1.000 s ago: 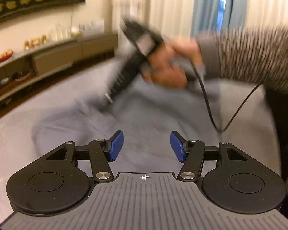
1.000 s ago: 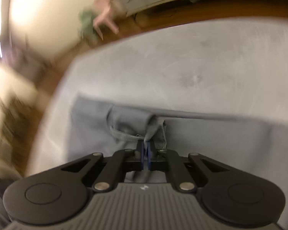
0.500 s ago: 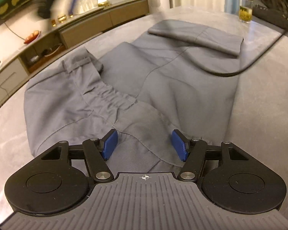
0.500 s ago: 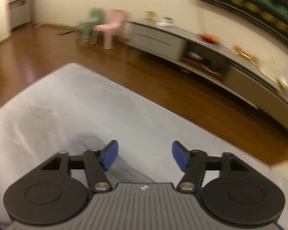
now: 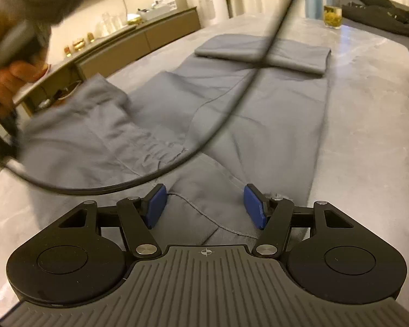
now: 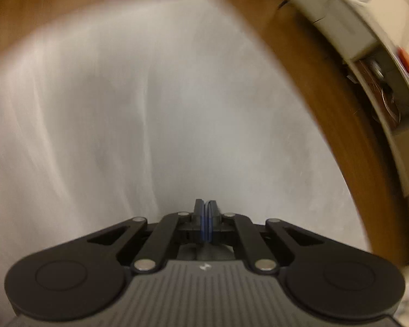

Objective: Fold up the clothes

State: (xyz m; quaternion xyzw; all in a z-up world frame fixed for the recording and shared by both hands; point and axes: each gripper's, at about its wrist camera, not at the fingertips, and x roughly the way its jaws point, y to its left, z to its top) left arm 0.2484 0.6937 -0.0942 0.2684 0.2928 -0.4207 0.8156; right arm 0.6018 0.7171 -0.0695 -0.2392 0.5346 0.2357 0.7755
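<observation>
Left wrist: grey trousers [image 5: 231,114] lie between parted left tongs [image 5: 204,207]

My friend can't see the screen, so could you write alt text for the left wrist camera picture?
An open left claw with blue pads hovers low over wrinkled grey trousers spread on a pale grey marbled table. A black cable swings across the view from a blurred hand at the left. A glass jar with a gold lid stands at the far end.

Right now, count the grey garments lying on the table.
2. The grey trousers are spread out under the left gripper. A folded grey piece lies across their far end. The blurred right wrist view shows only bare table.
</observation>
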